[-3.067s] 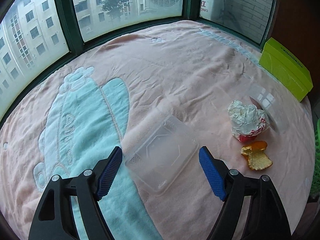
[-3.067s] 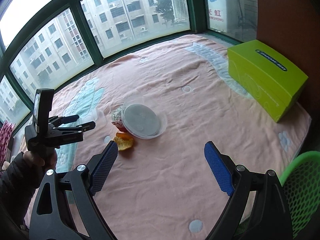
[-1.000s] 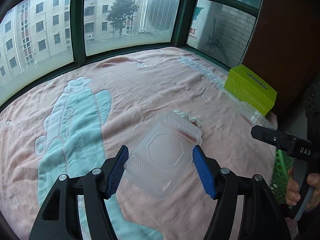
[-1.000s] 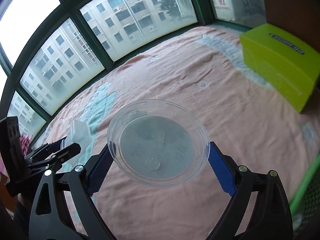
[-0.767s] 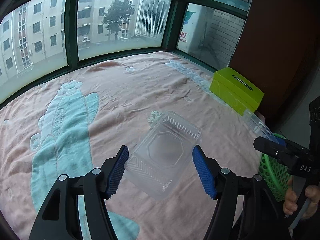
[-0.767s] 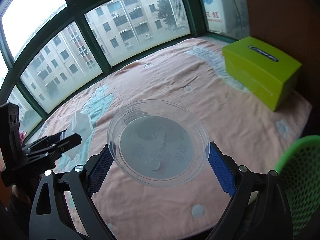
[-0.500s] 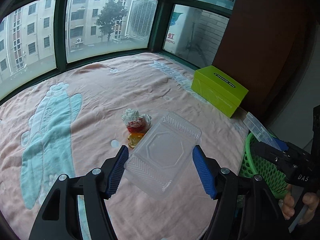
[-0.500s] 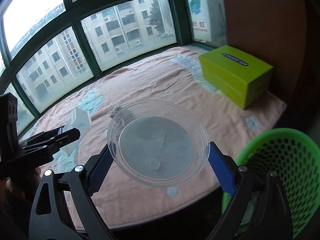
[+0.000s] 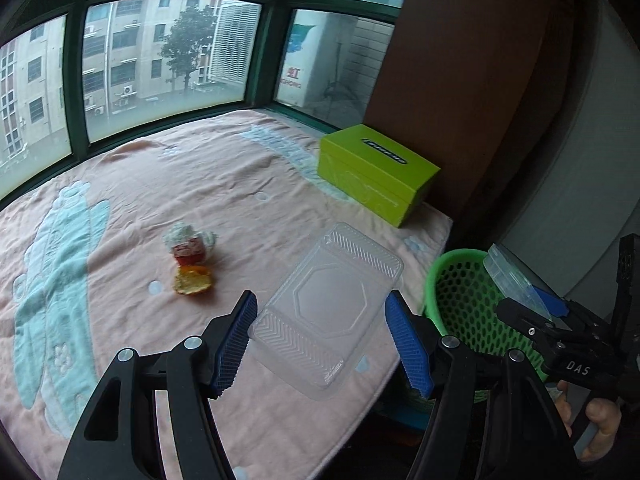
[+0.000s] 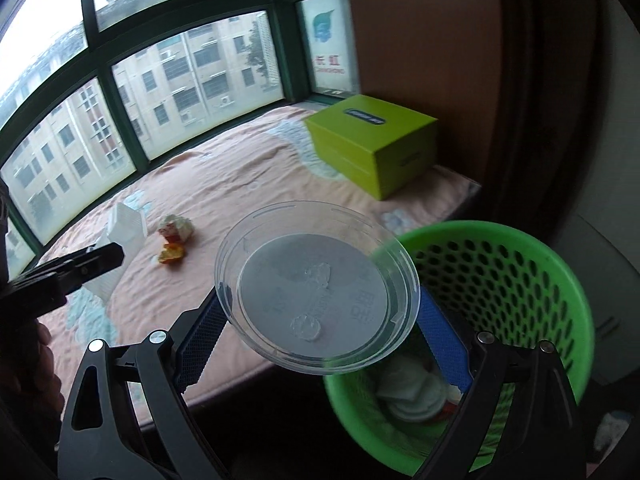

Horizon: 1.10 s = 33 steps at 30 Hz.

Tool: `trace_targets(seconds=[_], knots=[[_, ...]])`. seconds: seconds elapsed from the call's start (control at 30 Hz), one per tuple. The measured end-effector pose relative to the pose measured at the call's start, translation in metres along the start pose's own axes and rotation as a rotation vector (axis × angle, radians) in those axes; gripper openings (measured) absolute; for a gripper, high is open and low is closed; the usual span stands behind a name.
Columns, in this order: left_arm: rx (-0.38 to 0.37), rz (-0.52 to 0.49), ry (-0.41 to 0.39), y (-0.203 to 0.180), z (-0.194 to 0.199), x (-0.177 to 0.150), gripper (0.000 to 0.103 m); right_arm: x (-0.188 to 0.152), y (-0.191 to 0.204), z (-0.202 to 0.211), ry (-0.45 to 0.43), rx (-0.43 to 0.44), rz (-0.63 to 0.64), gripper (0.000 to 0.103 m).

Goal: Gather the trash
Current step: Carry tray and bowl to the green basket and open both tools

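My left gripper (image 9: 320, 340) is shut on a clear rectangular plastic container (image 9: 326, 308), held in the air over the pink blanket's near edge. My right gripper (image 10: 320, 340) is shut on a clear round plastic lid (image 10: 316, 286), held above the left rim of the green mesh basket (image 10: 500, 272). The basket also shows in the left wrist view (image 9: 464, 292), with the right gripper and lid (image 9: 516, 280) over it. On the blanket lie a crumpled white tissue on a red wrapper (image 9: 188, 242) and an orange peel (image 9: 192, 280).
A lime-green box (image 9: 376, 172) stands at the blanket's far right by the brown wall. Windows run along the back. White trash (image 10: 416, 396) lies in the basket's bottom. The bed edge (image 9: 380, 384) drops off beside the basket.
Both grippers have lifted their plastic pieces off the blanket and swung right toward the basket. The right gripper's lid now hangs over the basket rim.
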<state>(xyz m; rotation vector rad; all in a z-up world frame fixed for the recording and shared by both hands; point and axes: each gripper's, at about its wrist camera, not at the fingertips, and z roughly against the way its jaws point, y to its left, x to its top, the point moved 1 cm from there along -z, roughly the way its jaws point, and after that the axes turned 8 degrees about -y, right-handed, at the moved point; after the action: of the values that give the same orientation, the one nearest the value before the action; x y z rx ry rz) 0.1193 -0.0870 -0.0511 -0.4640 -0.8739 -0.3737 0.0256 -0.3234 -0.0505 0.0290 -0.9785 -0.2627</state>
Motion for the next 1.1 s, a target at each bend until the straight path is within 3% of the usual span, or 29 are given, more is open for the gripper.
trace_targets(seconds=[0.47, 1.1], knots=[[-0.116, -0.060, 0.017, -0.066, -0.017, 0.006, 0.064, -0.016, -0.062, 0.019, 0.007, -0.124, -0.078, 0.091], [-0.239, -0.133, 0.079, -0.140, -0.047, 0.004, 0.064, -0.020, -0.101, 0.065, -0.060, -0.187, -0.152, 0.094]])
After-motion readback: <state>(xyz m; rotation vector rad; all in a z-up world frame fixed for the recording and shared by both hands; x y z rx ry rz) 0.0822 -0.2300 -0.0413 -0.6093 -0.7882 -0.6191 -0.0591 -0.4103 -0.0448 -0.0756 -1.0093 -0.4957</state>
